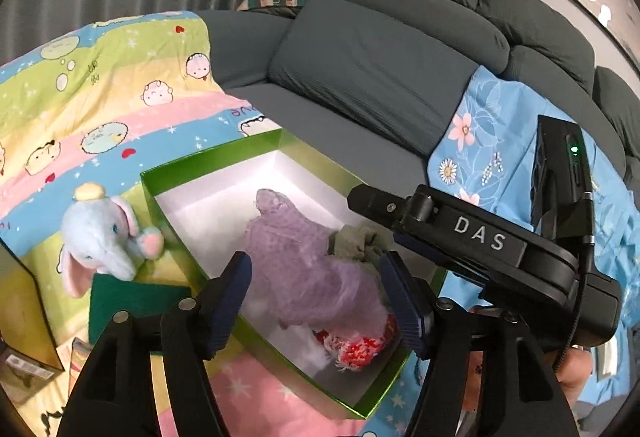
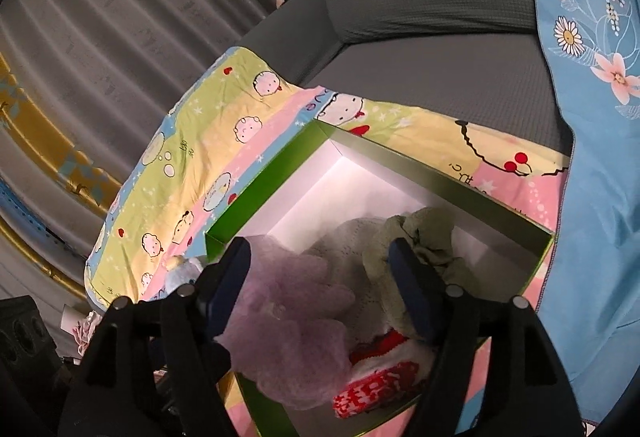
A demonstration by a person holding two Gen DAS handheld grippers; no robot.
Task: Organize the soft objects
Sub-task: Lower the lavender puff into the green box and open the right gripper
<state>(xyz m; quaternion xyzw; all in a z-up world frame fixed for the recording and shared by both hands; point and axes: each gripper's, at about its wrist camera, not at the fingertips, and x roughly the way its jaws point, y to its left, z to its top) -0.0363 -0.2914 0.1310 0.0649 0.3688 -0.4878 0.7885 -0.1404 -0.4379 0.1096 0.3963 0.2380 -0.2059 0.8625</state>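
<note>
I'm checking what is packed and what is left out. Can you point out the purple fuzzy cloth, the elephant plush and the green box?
purple fuzzy cloth (image 1: 304, 261): left wrist view, middle of its bulk inside the box.
elephant plush (image 1: 100, 233): left wrist view, its head, outside the box.
green box (image 1: 176, 229): left wrist view, left wall.

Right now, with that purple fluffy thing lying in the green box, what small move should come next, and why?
Probably lift the left tool clear and swing it toward the elephant plush. Both tools stand open, the right tool too, with the purple fluffy item lying loose in the green box. The elephant sits outside the box on the cartoon blanket.
</note>
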